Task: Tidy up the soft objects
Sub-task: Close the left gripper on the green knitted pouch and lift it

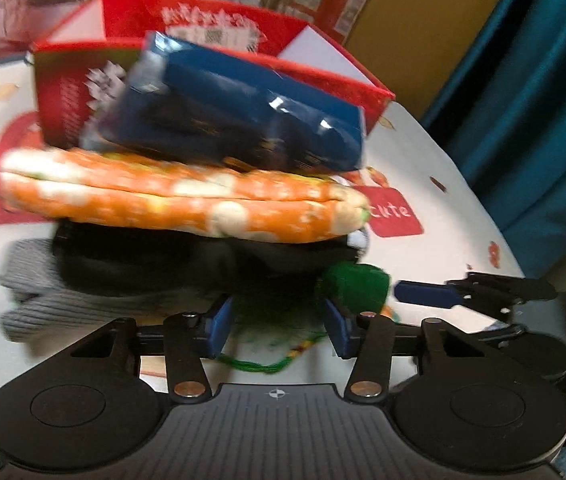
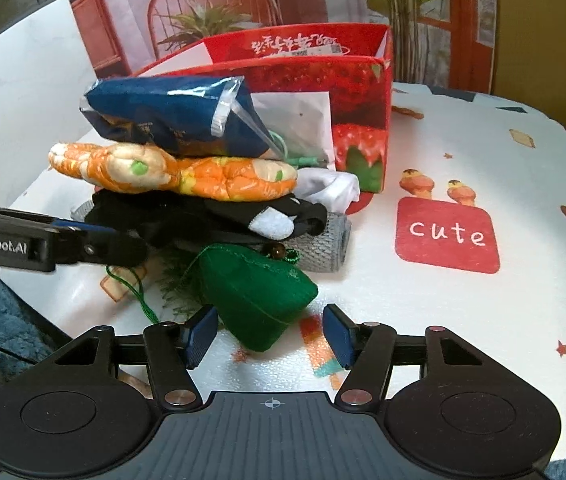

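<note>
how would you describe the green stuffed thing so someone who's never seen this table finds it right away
Start at the red strawberry-print box on the white table; a stack of soft things sits in front of it. At the foot of that stack, nearest the right gripper, lies the green stuffed pouch. It is the only solid dark green, wedge-shaped piece, with a thin green cord trailing beside it.

A glossy blue plastic packet lies on a soft orange printed cloth pad. Below the pad, black fabric and grey ribbed knit. Beside the knit, matt green felt pouch. Printed red cardboard box behind.
</note>
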Available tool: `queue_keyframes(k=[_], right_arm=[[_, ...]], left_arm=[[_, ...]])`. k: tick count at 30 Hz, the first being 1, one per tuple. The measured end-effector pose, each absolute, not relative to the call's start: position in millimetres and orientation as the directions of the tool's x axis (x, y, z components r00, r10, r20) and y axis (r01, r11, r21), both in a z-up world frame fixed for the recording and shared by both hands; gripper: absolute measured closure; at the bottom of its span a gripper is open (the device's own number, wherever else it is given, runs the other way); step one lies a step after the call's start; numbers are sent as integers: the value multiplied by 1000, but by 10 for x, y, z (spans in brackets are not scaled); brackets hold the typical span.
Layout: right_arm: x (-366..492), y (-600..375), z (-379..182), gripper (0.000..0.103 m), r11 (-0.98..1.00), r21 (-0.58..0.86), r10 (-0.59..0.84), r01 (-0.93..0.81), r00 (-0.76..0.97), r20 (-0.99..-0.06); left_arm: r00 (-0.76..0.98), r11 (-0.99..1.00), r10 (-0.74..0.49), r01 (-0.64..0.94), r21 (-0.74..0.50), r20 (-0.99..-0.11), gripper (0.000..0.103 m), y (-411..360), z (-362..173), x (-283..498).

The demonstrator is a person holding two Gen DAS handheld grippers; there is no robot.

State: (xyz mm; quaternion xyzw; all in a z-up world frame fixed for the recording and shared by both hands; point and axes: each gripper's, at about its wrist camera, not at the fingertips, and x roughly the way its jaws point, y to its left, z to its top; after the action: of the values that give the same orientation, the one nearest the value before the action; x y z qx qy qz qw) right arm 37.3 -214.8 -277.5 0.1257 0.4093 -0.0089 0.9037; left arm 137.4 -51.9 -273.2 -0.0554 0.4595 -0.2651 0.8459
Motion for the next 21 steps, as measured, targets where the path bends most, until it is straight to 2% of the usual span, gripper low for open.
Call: queue_keyframes(k=[3, 8, 14, 18, 21], right_arm=[[386, -2149, -2802, 52, 967, 238, 110, 97, 680, -725], [390, -2181, -2838, 56, 962, 256, 120, 93, 697, -707], [372, -2188, -2876, 55, 959, 264, 114, 100, 718, -687], [380, -2187, -2896, 51, 960, 257, 102, 108, 722, -684], [393, -2205, -2915, 50, 955, 274, 112, 111, 723, -682]], left_arm=[[400, 838, -536, 362, -409, -744, 51, -592, -2768, 1456], [401, 825, -544, 413, -385, -737, 51, -850, -2747, 1506], [388, 827, -543, 401, -394, -745, 51, -1038, -2879, 1579], [367, 805, -582, 383, -452, -726, 60, -1006, -2938, 1567], [364, 805, -582, 385, -452, -727, 62, -991, -2925, 1555]])
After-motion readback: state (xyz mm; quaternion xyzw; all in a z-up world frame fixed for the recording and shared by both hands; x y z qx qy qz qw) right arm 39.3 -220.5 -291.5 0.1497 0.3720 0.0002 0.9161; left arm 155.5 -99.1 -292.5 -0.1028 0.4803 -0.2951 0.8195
